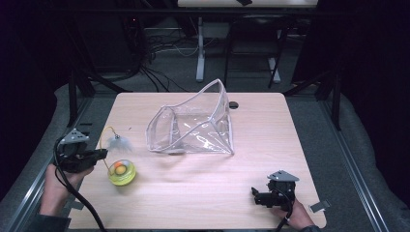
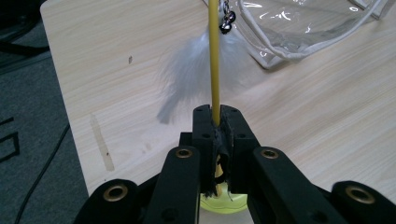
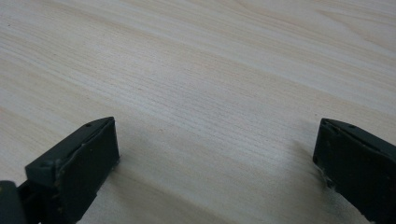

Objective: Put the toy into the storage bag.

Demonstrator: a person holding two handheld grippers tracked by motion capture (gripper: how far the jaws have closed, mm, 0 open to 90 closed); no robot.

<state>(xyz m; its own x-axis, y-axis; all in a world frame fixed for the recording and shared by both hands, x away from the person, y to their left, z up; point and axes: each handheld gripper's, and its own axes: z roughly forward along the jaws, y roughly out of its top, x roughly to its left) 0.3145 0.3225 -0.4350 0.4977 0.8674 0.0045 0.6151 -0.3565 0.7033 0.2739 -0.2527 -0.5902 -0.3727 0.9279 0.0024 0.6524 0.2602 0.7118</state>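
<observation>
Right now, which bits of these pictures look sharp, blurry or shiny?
High view: the room's edges sink into darkness, while light glints off the clear plastic bag on the lit wooden table. Left gripper view: the yellow wand clamped in the left gripper is crisp, the white feather soft and fuzzy. Right gripper view: wood grain sharp, the right gripper casting faint shadows.

High view: set above my side of the table (image 1: 203,193), facing forward and down, far enough to take in the whole top and the floor beyond. Left gripper view: rides my left gripper (image 2: 217,122), looking close along its jaws across the table's left part toward the clear bag (image 2: 303,28), also in the high view (image 1: 193,125). Right gripper view: on my right gripper (image 3: 215,154), angled close onto bare tabletop.
</observation>
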